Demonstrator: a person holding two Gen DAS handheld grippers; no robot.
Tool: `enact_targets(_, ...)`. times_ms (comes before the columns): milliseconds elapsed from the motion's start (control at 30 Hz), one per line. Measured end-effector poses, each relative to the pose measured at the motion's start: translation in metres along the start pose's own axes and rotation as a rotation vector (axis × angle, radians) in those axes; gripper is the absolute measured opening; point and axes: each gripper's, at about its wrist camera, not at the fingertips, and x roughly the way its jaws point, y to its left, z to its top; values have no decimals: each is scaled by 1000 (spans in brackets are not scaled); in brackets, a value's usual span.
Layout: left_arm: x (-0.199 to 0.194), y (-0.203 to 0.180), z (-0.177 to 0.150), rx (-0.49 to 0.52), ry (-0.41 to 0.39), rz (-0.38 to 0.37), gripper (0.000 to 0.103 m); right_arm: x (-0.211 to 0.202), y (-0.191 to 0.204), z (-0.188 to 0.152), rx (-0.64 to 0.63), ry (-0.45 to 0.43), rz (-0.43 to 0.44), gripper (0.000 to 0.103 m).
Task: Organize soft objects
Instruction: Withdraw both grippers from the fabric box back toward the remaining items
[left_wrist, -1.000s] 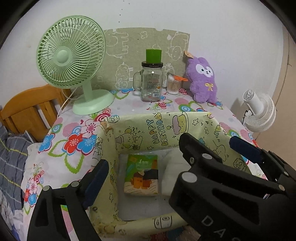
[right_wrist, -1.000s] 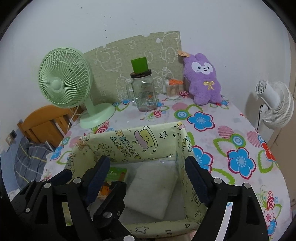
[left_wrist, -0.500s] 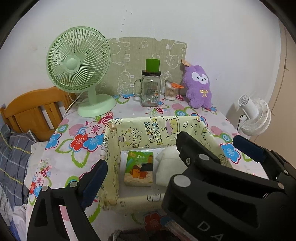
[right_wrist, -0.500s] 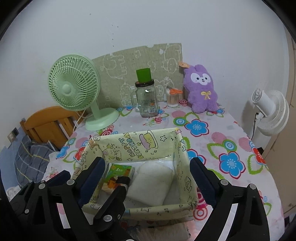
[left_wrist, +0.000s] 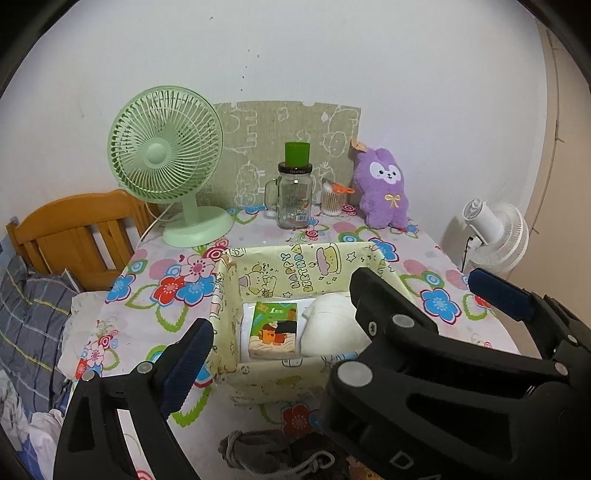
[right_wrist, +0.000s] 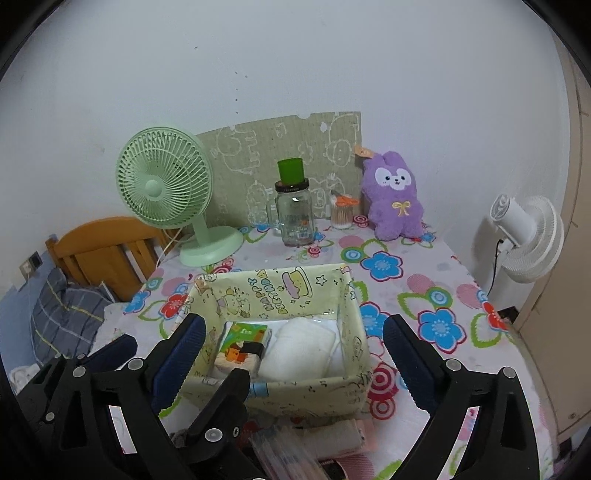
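A yellow fabric basket (left_wrist: 295, 264) (right_wrist: 280, 386) stands on the flowered table. Inside lie a green tissue pack (left_wrist: 273, 328) (right_wrist: 242, 345) and a white folded cloth (left_wrist: 330, 325) (right_wrist: 299, 352). A purple plush bunny (left_wrist: 382, 192) (right_wrist: 395, 195) sits at the back. My left gripper (left_wrist: 334, 319) is open and empty, above the basket's near side. My right gripper (right_wrist: 293, 350) is open and empty, over the basket front. A grey drawstring pouch (left_wrist: 273, 454) and a pink and white cloth (right_wrist: 332, 434) lie in front of the basket.
A green desk fan (left_wrist: 166, 177) (right_wrist: 166, 188), a glass jar with a green cup (left_wrist: 295, 195) (right_wrist: 293, 210) and a cotton swab jar (left_wrist: 332, 199) stand at the back. A white fan (right_wrist: 524, 232) is on the right, a wooden bed frame (left_wrist: 74, 229) on the left.
Both grippers have pulled back and up from the basket, so more of the table and the items in front of the basket show. Both stay open.
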Motion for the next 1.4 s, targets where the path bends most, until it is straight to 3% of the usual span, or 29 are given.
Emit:
enact_targets(800,-80,-17,-22,37,-132,20,97,-90,4,-19,-29,-108,-15,98)
enact_targets(1400,-94,-25,-70,47,-165,7,97,-111,-2,-67,-44,-118,-35,98)
